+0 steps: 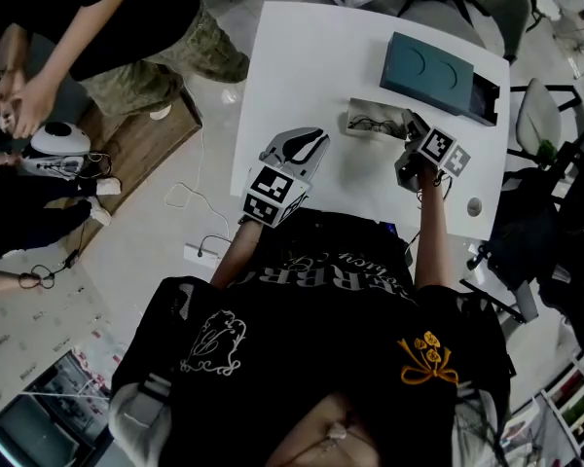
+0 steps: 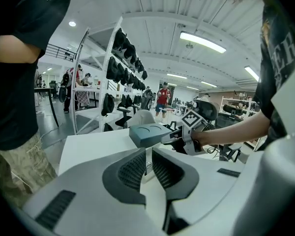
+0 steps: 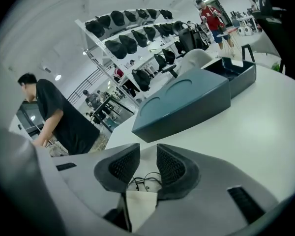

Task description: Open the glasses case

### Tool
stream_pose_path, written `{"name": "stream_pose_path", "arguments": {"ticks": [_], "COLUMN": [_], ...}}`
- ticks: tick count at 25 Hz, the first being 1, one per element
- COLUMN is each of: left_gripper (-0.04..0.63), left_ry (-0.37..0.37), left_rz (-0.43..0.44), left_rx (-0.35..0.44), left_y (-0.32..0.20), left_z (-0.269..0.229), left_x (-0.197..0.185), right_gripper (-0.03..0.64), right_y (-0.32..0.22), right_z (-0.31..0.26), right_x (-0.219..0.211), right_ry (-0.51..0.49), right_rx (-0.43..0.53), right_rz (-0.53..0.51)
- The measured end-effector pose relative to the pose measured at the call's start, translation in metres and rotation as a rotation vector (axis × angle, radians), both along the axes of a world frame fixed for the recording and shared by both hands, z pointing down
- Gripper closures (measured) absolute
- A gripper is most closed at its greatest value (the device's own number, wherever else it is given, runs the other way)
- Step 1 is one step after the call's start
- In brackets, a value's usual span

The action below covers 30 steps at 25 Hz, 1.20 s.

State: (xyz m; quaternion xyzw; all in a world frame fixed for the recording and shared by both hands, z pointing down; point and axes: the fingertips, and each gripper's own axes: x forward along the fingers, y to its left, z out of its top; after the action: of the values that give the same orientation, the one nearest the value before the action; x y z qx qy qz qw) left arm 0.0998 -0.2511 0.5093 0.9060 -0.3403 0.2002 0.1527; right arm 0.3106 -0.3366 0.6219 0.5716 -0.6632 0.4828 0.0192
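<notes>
1. Table [image 1: 311,56]: white, I stand at its near edge.
2. Glasses case [image 1: 362,129]: pale and shallow, lying flat at mid-table, just in front of item 4. It is open, w/ dark-framed glasses [image 1: 370,123] in plain sight inside. My R side is at its R end and my L side is near its L end, not touching.
3. Same case in the R gripper view: a pale edge [image 3: 140,205] shows low down in the gap betw. my R fingers. The glasses [image 3: 145,182] lie on white just beyond.
4. Teal box [image 1: 428,71]: far R of table, two round dents in its top, closed part resting beside a dark open tray [image 1: 482,100]. Also seen in the R gripper view [image 3: 187,104] and the L gripper view [image 2: 150,133].
5. R gripper [image 1: 409,120]: marker cube on top, pointing down at the case's R end. Fingers [image 3: 173,163] are spread a little, w/ a clear gap; the pads press on nothing that I can see.
6. L gripper [image 1: 311,142]: hanging over bare table, L of the case. Fingers [image 2: 132,171] are slightly apart, w/ a slim gap and nothing pinched.
7. Bystander [image 1: 127,27]: dark top and camo trousers, on the floor L of the table.
8. Shelf rack [image 3: 132,38]: rows of dark items, in the background beyond the table.
</notes>
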Motion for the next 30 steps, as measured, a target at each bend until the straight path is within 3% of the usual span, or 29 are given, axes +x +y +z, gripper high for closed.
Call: {"name": "stream_pose_path", "arguments": {"ticks": [8, 16, 22, 30], "left_gripper": [0.554, 0.554, 0.554, 0.554], "left_ry": [0.017, 0.04, 0.049, 0.057], "left_rz": [0.044, 0.125, 0.21, 0.251], "left_rx": [0.006, 0.011, 0.013, 0.019], "left_y": [0.004, 0.015, 0.029, 0.045], "left_z": [-0.003, -0.002, 0.002, 0.004], "left_x": [-0.006, -0.02, -0.031, -0.034], "right_gripper": [0.511, 0.551, 0.57, 0.58], "right_y": [0.034, 0.073, 0.104, 0.126], "right_z": [-0.055, -0.101, -0.11, -0.111], "right_x": [-0.03, -0.069, -0.1, -0.124], "right_ry": [0.001, -0.02, -0.056, 0.008], "right_rx": [0.117, 0.209, 0.242, 0.238], "right_rz": [-0.037, 0.0, 0.033, -0.001]}}
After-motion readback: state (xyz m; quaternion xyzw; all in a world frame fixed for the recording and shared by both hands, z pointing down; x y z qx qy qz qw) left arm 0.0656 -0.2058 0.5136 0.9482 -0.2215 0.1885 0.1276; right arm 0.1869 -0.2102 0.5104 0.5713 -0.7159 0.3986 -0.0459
